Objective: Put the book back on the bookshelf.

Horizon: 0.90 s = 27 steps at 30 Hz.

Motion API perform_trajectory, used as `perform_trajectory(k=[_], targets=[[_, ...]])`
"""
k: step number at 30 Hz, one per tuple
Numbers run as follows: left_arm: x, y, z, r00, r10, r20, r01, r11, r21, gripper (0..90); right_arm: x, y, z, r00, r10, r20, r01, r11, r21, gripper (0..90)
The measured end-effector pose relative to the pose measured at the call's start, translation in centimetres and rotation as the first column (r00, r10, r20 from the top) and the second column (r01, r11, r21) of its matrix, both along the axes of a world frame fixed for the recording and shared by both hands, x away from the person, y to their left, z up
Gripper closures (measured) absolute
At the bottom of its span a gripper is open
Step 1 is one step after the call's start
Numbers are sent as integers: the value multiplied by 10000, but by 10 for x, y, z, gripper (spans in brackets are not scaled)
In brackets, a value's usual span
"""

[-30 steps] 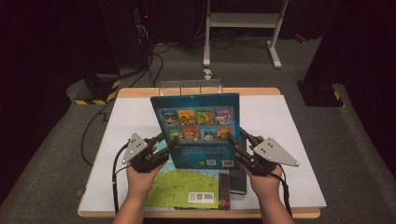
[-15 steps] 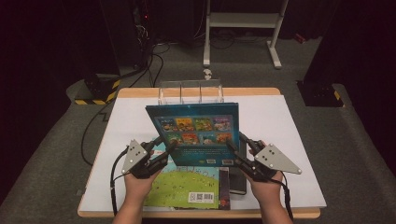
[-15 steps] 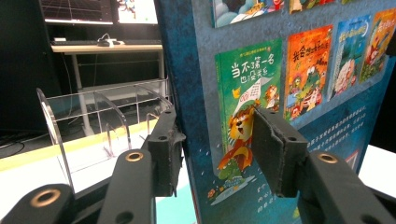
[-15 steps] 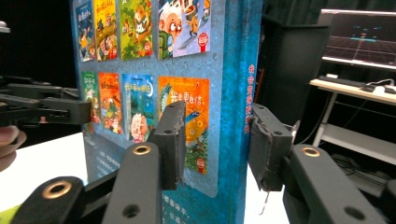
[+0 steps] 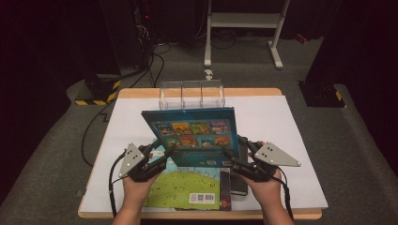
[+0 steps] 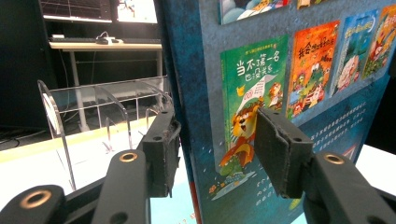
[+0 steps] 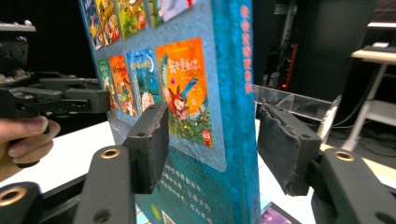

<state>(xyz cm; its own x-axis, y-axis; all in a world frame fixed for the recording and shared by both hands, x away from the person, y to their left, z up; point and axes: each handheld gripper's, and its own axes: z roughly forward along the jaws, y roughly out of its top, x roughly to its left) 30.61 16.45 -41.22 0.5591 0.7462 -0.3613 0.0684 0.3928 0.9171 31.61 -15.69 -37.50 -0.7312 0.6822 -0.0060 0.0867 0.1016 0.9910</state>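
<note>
A blue picture book (image 5: 195, 136) stands tilted above the table, its back cover with small cover pictures facing me. My left gripper (image 5: 162, 152) holds its lower left edge. In the left gripper view the pads (image 6: 163, 149) close on the book (image 6: 303, 70), one at the spine side and one on the cover. My right gripper (image 5: 237, 150) sits at the lower right edge. Its jaws have just been opening. In the right gripper view the book (image 7: 196, 93) stands between them, and the right pad (image 7: 280, 144) is clear of the spine.
A green picture book (image 5: 187, 185) lies flat under the blue one, beside a dark book (image 5: 237, 183). A clear acrylic rack (image 5: 191, 95) stands at the far edge of the white mat (image 5: 291, 122). Cables and a metal stand lie beyond the table.
The blue book has sunk a little and tipped so its top leans left. The right gripper's jaws have spread apart from the book. Both hands stay in place.
</note>
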Motion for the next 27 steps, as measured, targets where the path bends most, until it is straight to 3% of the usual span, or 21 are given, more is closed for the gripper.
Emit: perform_trajectory(k=[3, 6, 10, 13, 17, 24, 27], targets=[[-3, 0, 0, 10000, 0, -15, 0, 10000, 14, 502, 2, 3, -2, 9999, -37, -99, 35, 9998, -219, 340], [-5, 1, 0, 10000, -5, -42, 5, 10000, -41, 494, 3, 7, -3, 9996, 296, -45, -297, 9986, -429, 360], [-7, 3, 0, 10000, 41, -78, -41, 10000, -39, 488, 7, 10, -5, 9981, 518, -329, -536, 9970, -554, 397], [-9, 6, 0, 9997, 195, -134, -196, 9998, -66, 481, 11, 13, -9, 9948, 893, -480, -928, 9928, -762, 490], [-10, 15, 2, 9977, 662, -133, -664, 9977, -161, 480, 13, 13, -10, 9873, 1457, -629, -1497, 9867, -634, 562], [-9, 25, 4, 9971, 753, -142, -757, 9966, -321, 476, 10, 14, -11, 9804, 1933, -377, -1959, 9770, -846, 668], [-8, 25, 3, 9962, 861, -82, -862, 9962, -113, 476, 7, 16, -12, 9756, 2172, -329, -2194, 9706, -989, 747]])
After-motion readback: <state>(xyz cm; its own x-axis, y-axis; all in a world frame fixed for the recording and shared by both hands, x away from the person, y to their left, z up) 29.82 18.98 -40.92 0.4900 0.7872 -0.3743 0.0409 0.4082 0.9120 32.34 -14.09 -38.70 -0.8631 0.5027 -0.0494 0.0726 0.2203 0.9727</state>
